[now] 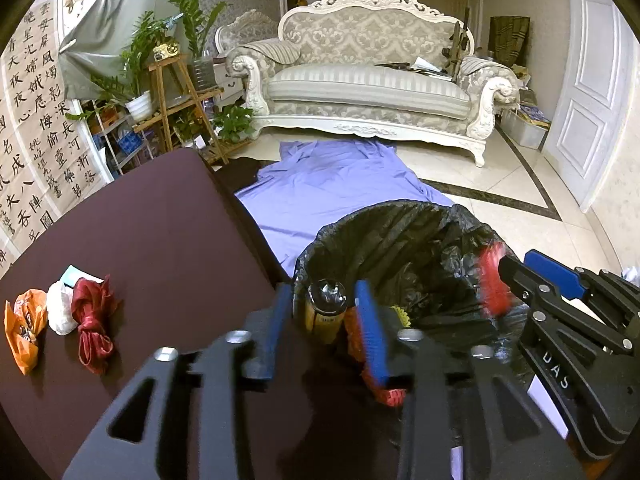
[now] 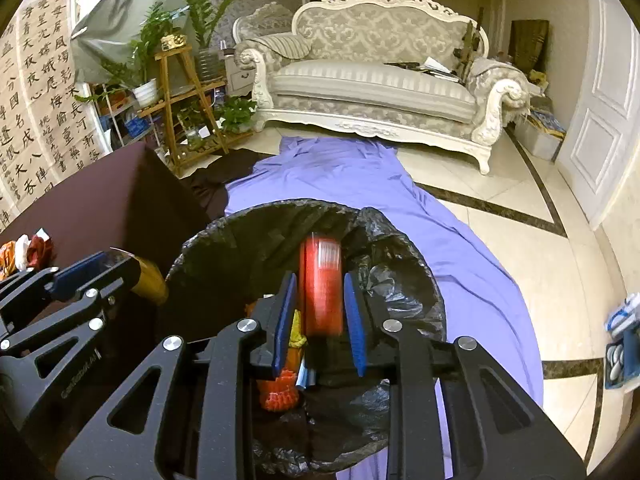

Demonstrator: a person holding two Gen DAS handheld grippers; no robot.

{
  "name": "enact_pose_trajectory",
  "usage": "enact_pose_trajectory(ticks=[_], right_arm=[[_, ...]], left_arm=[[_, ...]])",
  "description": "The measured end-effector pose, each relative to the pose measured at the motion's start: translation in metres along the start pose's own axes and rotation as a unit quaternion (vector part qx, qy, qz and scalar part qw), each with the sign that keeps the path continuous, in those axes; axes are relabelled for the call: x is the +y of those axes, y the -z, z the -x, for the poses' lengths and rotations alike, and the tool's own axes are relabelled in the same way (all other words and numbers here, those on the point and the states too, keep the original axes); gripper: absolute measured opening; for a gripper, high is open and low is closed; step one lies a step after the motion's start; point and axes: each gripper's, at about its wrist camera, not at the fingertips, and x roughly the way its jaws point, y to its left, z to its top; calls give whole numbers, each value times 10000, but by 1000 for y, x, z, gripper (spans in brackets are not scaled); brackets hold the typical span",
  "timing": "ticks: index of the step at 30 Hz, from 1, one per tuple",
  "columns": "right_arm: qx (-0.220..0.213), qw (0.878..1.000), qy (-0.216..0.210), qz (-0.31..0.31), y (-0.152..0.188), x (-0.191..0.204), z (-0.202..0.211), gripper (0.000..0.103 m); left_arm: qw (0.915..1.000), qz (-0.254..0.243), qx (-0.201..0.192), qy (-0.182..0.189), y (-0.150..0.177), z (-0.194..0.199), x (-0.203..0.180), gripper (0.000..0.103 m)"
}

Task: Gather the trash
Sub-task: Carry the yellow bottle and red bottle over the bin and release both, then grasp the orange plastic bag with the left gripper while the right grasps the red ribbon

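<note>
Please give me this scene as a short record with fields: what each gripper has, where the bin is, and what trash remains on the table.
left gripper: jaws apart around a yellow bottle, pads not pressing, at the bin's near rim
right gripper: over the bin, red can between its pads, blurred; grip unclear
bin: black liner, on the purple sheet, beside the table; some trash already inside
table: orange bag, white wad, red ribbon still on it
</note>
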Motion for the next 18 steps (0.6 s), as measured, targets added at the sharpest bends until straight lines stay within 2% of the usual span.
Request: enact_pose_trajectory(ticks=[3,7,12,18], right_arm=[[-21,10000,44,-2,1,-1,2,35],[1,10000,2,-14,3,1,5,35],[40,9998,-157,69,8,17,11,36],[105,9978,-543,360,16,57,22,37]], left_arm=[[10000,54,-28,-27,0,2,1,56],[9999,65,-91,-102,4,8,6,66],[9996,168,-90,-215,15,18,20,67],[9971,549,-61,-526,35,37,63,67]])
